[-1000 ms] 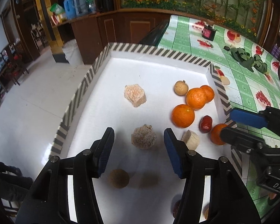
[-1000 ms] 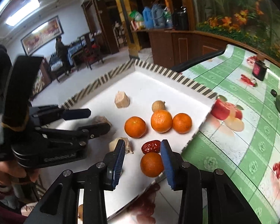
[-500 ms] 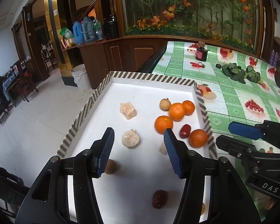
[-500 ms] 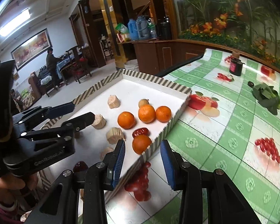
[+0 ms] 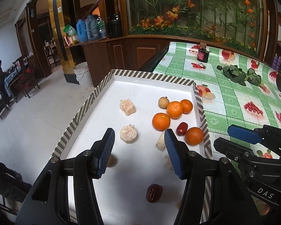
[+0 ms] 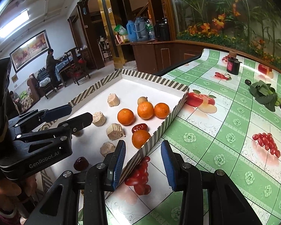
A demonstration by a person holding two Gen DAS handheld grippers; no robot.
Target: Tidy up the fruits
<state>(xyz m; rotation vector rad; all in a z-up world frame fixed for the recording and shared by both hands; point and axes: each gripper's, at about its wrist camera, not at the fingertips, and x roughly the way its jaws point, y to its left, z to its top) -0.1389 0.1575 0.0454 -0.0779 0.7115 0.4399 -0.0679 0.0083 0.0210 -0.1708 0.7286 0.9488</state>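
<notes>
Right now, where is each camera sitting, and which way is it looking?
Left wrist: sits on the left hand-held gripper, looks down into the tray; its open blue fingers show, the right hand-held gripper beside.
Right wrist: sits on the right hand-held gripper, looks over the tray's rim and the tablecloth; a hand holds the left one.
Both share the oranges and tray.

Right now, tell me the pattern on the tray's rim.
The tray rim carries dark grey and cream diagonal stripes; the floor inside is plain white. The left wrist view shows it best.
</notes>
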